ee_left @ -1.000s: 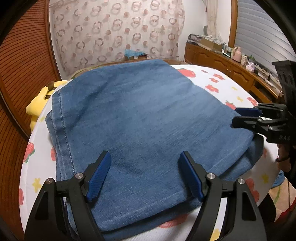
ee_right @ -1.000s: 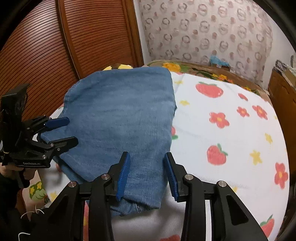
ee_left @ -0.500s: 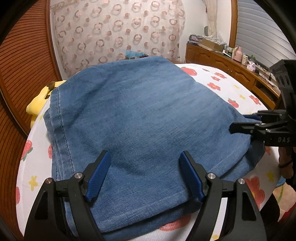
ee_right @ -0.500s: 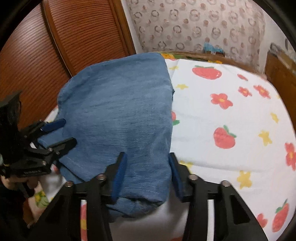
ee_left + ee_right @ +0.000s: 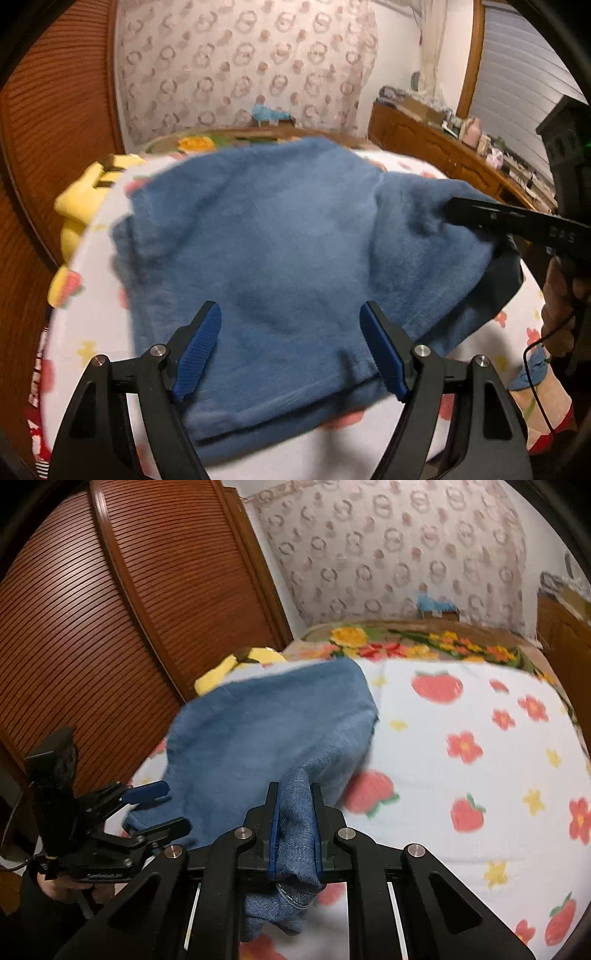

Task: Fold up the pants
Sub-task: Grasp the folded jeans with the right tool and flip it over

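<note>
At the far left stands one slatted brown wardrobe door [image 5: 92, 635], and just right of it one yellow plush toy [image 5: 79, 206] lies at the bed's edge, beyond and left of the left gripper [image 5: 290, 350]. That gripper's two blue pads stand spread wide, hovering over the near hem of the one pair of blue jeans [image 5: 258, 258]; nothing is pinched between them, and the denim lies below and beyond the gap. The jeans rest folded on the one bedsheet [image 5: 461, 709], white with strawberries and flowers, and fill the ground ahead of the left gripper and to the left of the right one.

The right gripper [image 5: 295, 823] is closing its two pads on a bunched ridge of the jeans' near right corner; the cloth stands pinched between the pads and hangs out below them, pulled up off the sheet. In the left wrist view that same gripper reaches in from the right edge, a person's hand [image 5: 561, 295] on its handle. Beyond both grippers hangs one ring-patterned curtain [image 5: 388, 546], and one wooden dresser [image 5: 443, 151] with small clutter sits to the far right.
</note>
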Demonstrator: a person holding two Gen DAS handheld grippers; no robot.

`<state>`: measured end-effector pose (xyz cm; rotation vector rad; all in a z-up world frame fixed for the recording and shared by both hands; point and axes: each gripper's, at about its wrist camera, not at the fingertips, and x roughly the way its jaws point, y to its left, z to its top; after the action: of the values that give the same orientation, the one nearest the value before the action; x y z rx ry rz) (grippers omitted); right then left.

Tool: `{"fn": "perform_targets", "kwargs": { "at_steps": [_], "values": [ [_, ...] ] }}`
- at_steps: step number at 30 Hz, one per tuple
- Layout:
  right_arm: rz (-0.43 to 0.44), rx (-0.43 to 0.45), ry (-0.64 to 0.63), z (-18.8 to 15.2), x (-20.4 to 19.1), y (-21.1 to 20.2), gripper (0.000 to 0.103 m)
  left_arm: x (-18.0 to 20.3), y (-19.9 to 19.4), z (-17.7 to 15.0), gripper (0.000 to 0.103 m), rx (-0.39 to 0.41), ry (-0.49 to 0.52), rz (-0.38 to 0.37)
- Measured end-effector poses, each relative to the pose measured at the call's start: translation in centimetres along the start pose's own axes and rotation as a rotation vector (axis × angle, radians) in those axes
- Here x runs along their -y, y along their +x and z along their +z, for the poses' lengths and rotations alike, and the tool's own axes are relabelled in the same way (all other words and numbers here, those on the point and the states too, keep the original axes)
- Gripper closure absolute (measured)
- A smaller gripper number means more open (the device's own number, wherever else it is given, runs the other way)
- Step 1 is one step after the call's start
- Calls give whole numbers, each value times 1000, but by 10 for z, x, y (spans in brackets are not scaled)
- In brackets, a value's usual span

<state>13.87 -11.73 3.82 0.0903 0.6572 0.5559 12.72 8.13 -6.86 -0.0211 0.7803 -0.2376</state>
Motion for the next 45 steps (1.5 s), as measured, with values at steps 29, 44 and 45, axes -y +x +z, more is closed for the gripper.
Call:
{"fn": "perform_targets", "kwargs": {
  "at_steps": [29, 44, 45],
  "values": [
    [276, -238, -348, -70, -173, 85, 91, -143, -120, 6, 25, 182, -193, 207],
    [278, -147, -295, -66, -162, 38, 75, -129, -105, 5, 25, 164, -175, 177],
    [269, -129, -304, -65, -162, 32, 74, -128, -105, 6, 25, 164, -173, 176]
  ]
}}
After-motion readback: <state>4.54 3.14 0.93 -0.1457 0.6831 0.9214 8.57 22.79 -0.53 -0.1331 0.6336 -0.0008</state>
